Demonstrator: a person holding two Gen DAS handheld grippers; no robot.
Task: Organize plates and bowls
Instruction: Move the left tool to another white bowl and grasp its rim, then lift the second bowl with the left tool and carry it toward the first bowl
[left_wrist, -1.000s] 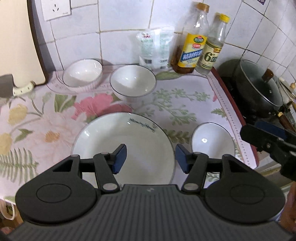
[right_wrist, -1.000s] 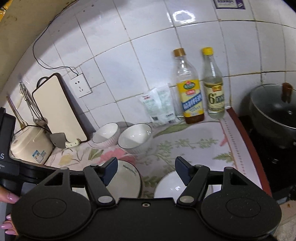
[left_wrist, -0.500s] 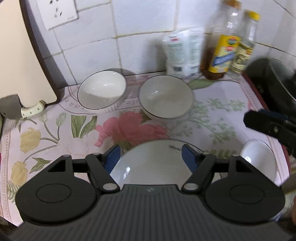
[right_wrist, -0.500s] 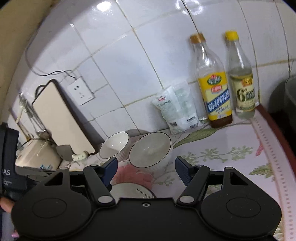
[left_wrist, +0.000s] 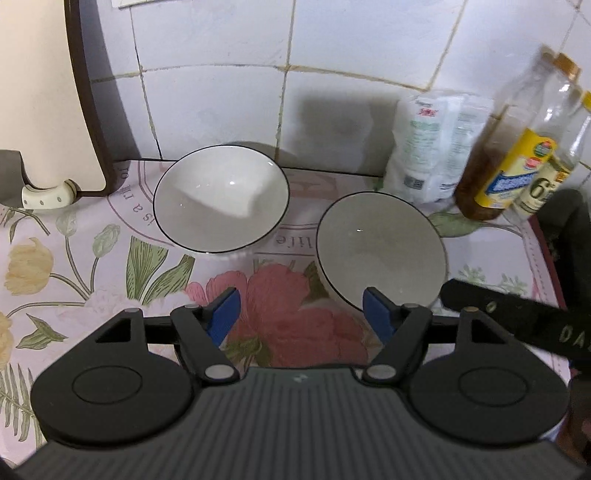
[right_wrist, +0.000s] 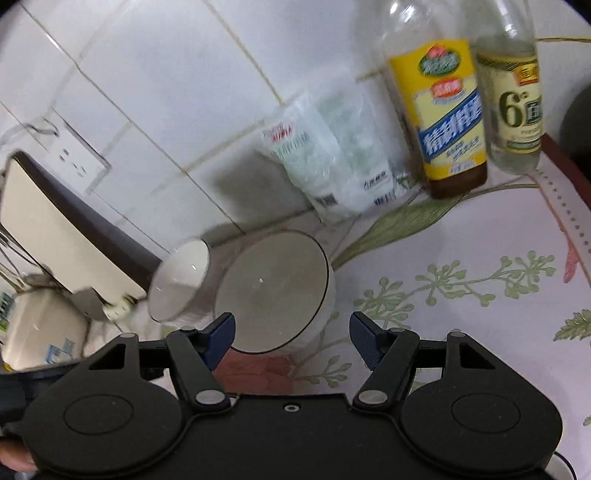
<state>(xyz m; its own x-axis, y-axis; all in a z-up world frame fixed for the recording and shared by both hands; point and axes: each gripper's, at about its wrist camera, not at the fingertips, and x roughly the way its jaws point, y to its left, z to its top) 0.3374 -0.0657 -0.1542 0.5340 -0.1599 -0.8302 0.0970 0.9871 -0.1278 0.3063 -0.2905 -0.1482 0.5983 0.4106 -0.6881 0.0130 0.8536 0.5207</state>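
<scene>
Two white bowls with dark rims stand side by side on the floral cloth near the tiled wall. In the left wrist view the ribbed left bowl (left_wrist: 221, 201) and the right bowl (left_wrist: 380, 250) lie ahead of my left gripper (left_wrist: 301, 315), which is open and empty, a little before the gap between them. In the right wrist view my right gripper (right_wrist: 291, 334) is open and empty, close over the near rim of the right bowl (right_wrist: 275, 290); the left bowl (right_wrist: 181, 278) sits behind it. The plates are out of view.
A plastic packet (left_wrist: 436, 147) and two bottles (left_wrist: 517, 147) stand at the wall behind the right bowl, the bottles also in the right wrist view (right_wrist: 443, 110). A cutting board (left_wrist: 44, 92) leans at the left. The right gripper's body (left_wrist: 517, 321) reaches in from the right.
Both grippers moved forward toward the wall and the two bowls; the large plate and small plate have dropped out of view beneath them. Both stayed open.
</scene>
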